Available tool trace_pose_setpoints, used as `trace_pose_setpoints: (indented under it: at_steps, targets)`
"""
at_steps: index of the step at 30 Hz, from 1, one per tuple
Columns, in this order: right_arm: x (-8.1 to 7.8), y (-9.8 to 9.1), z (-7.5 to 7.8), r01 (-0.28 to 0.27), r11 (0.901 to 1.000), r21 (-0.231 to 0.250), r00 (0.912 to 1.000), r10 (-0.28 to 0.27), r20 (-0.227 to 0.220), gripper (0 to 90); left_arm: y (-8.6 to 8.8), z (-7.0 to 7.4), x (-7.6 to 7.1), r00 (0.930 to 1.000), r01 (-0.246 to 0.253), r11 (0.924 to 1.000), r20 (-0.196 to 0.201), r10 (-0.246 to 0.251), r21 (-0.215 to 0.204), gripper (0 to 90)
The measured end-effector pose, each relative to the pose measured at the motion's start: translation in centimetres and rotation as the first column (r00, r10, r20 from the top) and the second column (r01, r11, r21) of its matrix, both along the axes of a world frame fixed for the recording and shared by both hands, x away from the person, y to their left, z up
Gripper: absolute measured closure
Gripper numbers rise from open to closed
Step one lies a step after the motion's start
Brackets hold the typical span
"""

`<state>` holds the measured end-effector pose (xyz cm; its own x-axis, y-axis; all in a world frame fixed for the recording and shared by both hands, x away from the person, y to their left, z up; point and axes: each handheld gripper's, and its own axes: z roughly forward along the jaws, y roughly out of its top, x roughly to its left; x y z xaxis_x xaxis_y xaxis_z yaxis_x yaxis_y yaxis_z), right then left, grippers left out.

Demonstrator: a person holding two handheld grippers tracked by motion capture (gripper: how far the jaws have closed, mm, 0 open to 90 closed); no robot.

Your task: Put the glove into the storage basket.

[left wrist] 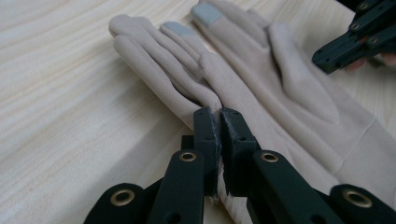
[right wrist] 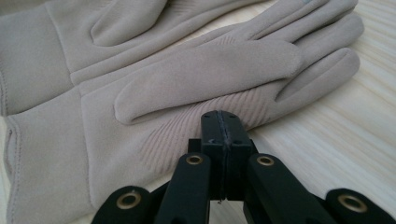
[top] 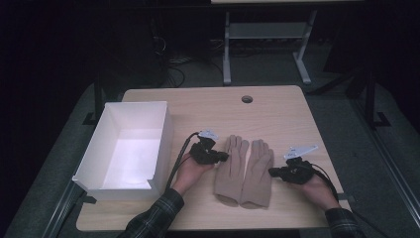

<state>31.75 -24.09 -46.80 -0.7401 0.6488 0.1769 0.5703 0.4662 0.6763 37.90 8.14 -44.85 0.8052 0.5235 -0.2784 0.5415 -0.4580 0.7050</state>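
Note:
Two beige gloves lie flat side by side, fingers pointing away, in the middle of the wooden table [top: 277, 109]. My left gripper [top: 224, 156] sits at the outer edge of the left glove [top: 232, 166]. In the left gripper view its jaws [left wrist: 219, 112] are shut, with a thin pale strip of the left glove [left wrist: 154, 70] pinched between them. My right gripper [top: 272, 172] rests at the outer edge of the right glove [top: 257, 173]. Its jaws [right wrist: 222, 114] are shut against the ribbed side of the right glove [right wrist: 210, 74], and nothing clearly shows between them.
An open white box [top: 114, 184] stands at the table's left side, close to my left forearm. A round cable hole [top: 246, 99] is near the far edge. Beyond the table stand the legs of another desk [top: 227, 54] on dark floor.

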Motion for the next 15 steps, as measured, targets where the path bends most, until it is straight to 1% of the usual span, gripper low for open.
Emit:
trace_pose_setpoints:
  at_steps: [1, 2, 3, 6, 7, 8, 10, 12, 15]
  targets:
    - [0.0, 0.2, 0.0, 0.0, 1.0, 0.002, 1.0, 0.0, -0.007, 89.7, 0.0, 0.1, 0.0, 1.0, -0.003, 1.0, -0.002, 0.003, -0.003, 85.2]
    - [0.1, 0.3, 0.0, -0.002, 1.0, 0.002, 1.0, 0.002, -0.006, 89.7, -0.1, 0.3, 0.1, 1.0, -0.004, 0.9998, 0.0, 0.004, -0.017, 85.2]
    - [0.2, 0.4, 0.0, -0.009, 1.0, 0.001, 1.0, 0.009, -0.003, 89.7, -0.1, 0.4, 0.2, 1.0, -0.003, 0.9998, 0.003, 0.003, -0.021, 85.2]
    - [0.2, 0.8, 0.0, -0.014, 0.9999, 0.002, 0.9999, 0.014, -0.01, 89.8, -0.2, 0.7, 0.4, 1.0, -0.002, 0.9997, 0.007, 0.002, -0.024, 85.3]
    - [0.2, 0.9, 0.0, -0.019, 0.9998, 0.003, 0.9998, 0.019, -0.004, 89.8, -0.2, 0.7, 0.4, 1.0, -0.003, 0.9996, 0.008, 0.003, -0.028, 85.3]
    - [0.2, 1.0, 0.0, -0.018, 0.9998, 0.005, 0.9998, 0.018, -0.013, 89.9, -0.1, 0.8, 0.4, 0.9999, -0.007, 0.9995, 0.014, 0.007, -0.031, 85.3]
    - [0.2, 1.3, 0.0, -0.024, 0.9997, 0.002, 0.9997, 0.024, -0.009, 89.9, 0.1, 1.0, 0.5, 0.9997, -0.014, 0.9993, 0.02, 0.015, -0.033, 85.4]
    - [0.2, 1.6, 0.0, -0.031, 0.9995, 0.003, 0.9995, 0.031, -0.006, 89.9, 0.2, 1.3, 0.6, 0.9994, -0.026, 0.9982, 0.02, 0.027, -0.055, 85.4]
    - [0.2, 1.9, -0.1, -0.04, 0.9992, 0.007, 0.9992, 0.04, -0.008, 89.9, 0.2, 1.5, 0.7, 0.9995, -0.023, 0.9974, 0.019, 0.025, -0.068, 85.5]
